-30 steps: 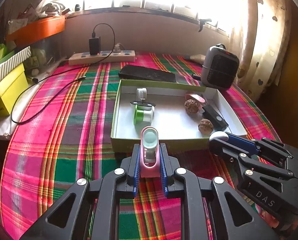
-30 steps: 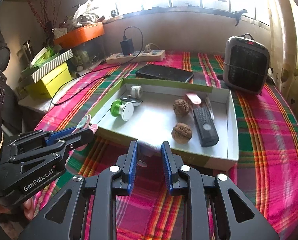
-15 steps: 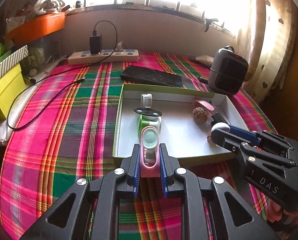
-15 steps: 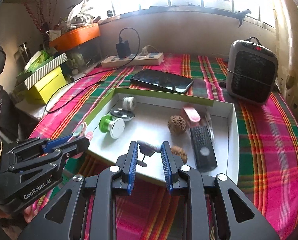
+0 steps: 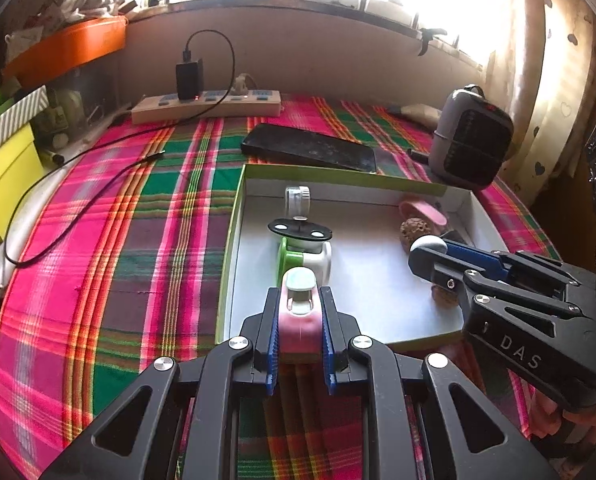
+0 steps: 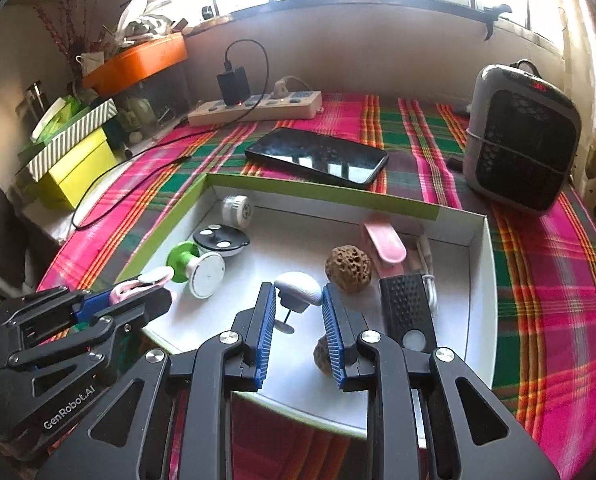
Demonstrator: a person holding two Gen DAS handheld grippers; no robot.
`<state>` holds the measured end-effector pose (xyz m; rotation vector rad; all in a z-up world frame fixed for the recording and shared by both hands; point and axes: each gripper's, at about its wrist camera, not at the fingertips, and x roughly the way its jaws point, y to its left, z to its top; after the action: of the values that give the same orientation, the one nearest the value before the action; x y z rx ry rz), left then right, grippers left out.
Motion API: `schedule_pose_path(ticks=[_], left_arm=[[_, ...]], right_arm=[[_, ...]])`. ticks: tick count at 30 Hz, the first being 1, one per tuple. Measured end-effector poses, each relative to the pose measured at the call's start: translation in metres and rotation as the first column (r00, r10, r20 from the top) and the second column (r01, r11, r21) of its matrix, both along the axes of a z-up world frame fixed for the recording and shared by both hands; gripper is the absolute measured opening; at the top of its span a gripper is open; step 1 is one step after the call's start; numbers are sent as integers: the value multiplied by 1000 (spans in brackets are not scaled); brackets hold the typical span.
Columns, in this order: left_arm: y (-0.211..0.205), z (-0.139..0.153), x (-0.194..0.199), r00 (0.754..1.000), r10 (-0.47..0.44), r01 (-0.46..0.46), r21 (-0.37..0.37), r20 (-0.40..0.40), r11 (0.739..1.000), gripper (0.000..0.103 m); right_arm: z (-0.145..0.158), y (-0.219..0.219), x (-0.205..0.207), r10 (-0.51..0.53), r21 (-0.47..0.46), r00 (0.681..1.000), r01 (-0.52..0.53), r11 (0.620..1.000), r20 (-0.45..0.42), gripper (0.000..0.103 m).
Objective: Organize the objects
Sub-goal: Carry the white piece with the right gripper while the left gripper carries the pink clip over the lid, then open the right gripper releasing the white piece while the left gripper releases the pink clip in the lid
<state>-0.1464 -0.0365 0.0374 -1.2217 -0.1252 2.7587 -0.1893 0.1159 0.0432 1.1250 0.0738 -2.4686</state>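
My left gripper [image 5: 298,308] is shut on a pink clip with a pale green top [image 5: 299,304], held over the near left edge of the white tray with green sides [image 5: 228,248]. My right gripper [image 6: 298,304] is shut on a small white mushroom-shaped object with a pin [image 6: 298,290], held over the tray's middle. The right gripper also shows in the left wrist view [image 5: 430,256], and the left gripper in the right wrist view [image 6: 154,294]. In the tray lie a green and white spool [image 6: 198,266], a black disc [image 6: 220,240], a small white jar [image 6: 237,209], two walnuts [image 6: 348,268], a pink clip [image 6: 384,242] and a black remote [image 6: 408,312].
A black phone [image 6: 318,156] lies behind the tray. A grey heater [image 6: 520,136] stands at the back right. A power strip with a charger [image 6: 254,106] and its cable lie at the back. Yellow and striped boxes [image 6: 72,156] stand on the left on the plaid cloth.
Both grippers have moved forward over the tray with their objects still held. The tray's contents have not moved.
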Motion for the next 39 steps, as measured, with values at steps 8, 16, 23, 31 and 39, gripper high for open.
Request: schedule_pose_path(ticks=[8,16,23,31,39], left_arm=[[-1,-4,-8,1000,8,-8,-4,9,1000,16],[0,-6,-11,1000,5,-5,-13,11,1000,16],[1,-7,-11,1000,4,-4,-17,7,1000,16],[1,-6,-11,1000,5,-5,-25,7,1000,17],[1,-7,-10,1000,3,-3,-20,8,1000,19]], right_arm=[[-8,-5,-11,16,22,1000,-17,1000,26,25],[-14,-11,-17,23,41,999,-25,999,38,25],[-16,-11,-18,20,51,999,-22,998,37,25],[-16,-12,-17,28,58,999,-30,998,34,26],[-16,-12,-15,19,58,999,-20,998,32,28]])
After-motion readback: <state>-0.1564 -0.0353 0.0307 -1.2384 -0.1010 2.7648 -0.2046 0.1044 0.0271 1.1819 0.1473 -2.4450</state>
